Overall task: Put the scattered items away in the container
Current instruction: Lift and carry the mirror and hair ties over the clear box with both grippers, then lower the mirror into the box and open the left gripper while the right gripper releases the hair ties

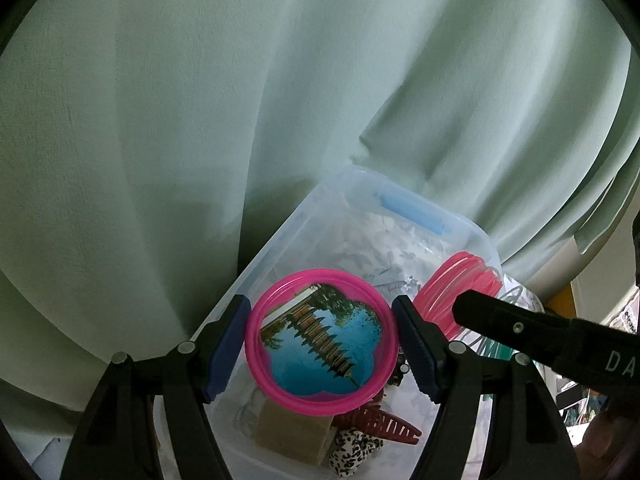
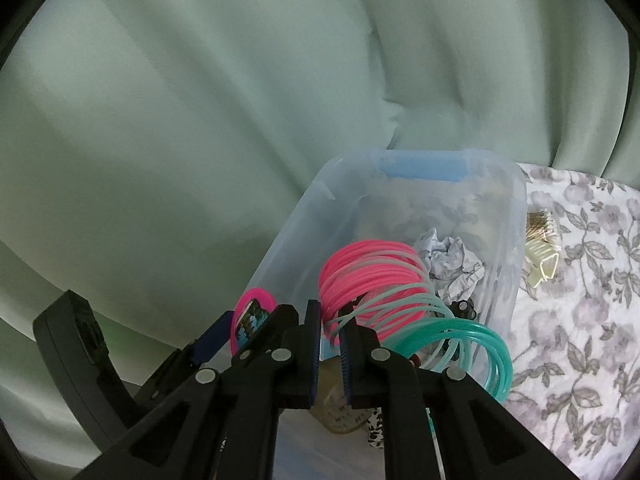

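1. Container (image 1: 280,240): a clear, thin-walled plastic bin with a blue handle, standing against a pale green curtain (image 1: 200,100), below and just ahead of both tools.
2. Left hand-held gripper (image 1: 320,340): its jaws stand wide and clamp a round pink-rimmed mirror (image 1: 320,338) edge to edge, directly above the bin's interior. The mirror is rigid, glossy and flat.
3. Right hand-held gripper (image 2: 330,344): nearly closed, pinching a few loops of a pink and teal coil (image 2: 372,284). The coil's axis sags rightward, and its teal end hangs over the near rim.
4. Judgement: the coil is springy and may snag the rim or spill out on release.
5. In the bin: crumpled paper (image 2: 448,260), a red claw clip (image 1: 380,424), a spotted scrunchie (image 1: 352,452).
6. Outside, on the floral cloth (image 2: 580,280): a cream clip (image 2: 540,260), nearer the right hand.
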Motion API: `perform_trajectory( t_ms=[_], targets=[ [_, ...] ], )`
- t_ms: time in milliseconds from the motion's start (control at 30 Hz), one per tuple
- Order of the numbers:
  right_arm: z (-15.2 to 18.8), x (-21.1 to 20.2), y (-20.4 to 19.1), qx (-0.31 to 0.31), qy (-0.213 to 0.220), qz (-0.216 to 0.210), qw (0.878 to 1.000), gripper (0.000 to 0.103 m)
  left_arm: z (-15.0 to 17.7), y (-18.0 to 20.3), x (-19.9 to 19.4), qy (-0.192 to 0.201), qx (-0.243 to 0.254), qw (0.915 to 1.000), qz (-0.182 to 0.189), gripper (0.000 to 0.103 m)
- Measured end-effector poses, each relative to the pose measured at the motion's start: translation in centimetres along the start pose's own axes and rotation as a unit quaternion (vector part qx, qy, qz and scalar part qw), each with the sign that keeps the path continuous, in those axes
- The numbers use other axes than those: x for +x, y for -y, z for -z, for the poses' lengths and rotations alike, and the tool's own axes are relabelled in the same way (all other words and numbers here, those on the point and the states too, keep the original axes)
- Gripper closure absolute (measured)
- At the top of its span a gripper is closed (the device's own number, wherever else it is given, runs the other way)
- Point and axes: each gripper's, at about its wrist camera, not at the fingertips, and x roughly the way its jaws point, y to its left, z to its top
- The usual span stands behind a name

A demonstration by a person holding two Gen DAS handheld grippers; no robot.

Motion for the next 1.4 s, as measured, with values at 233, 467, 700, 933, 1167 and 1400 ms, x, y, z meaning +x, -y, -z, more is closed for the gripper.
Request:
perform_trajectory(
  t_ms=[233,467,700,933,1167,1400],
  targets=[
    [0.4,-0.1,-0.3,-0.004,-0.008,0.006,1.0,0.086,0.3,-0.5,-1.4,-0.001,-0.002,1.0,-0.002,0.029],
    [0.8,-1.2,-0.3,0.0,-0.002,0.004,1.0,0.078,0.1,-0.2,-1.7,0.002,-0.007,1.0,0.002,0.029],
    [1.0,-2.9,-0.6,-0.002,0.014,-0.002,1.0,0.064,0.1,-0.1,-2.2,-0.015,-0.016,0.9997,0.014,0.029],
    [1.5,-4.3,-0.9,-0.005,0.024,-0.006,1.0,0.064,0.1,0.5,-3.2,-0.013,-0.009,0.9996,0.023,0.028],
    [1.9,-6.0,-0.8,-0.006,0.039,-0.015,0.999,0.064,0.1,1.0,-4.2,-0.008,-0.014,0.9992,0.035,0.026],
    [2.5,-7.7,-0.6,-0.005,0.055,-0.023,0.998,0.064,0.3,1.8,-5.4,0.0,-0.002,0.9997,0.025,0.026]
  ],
)
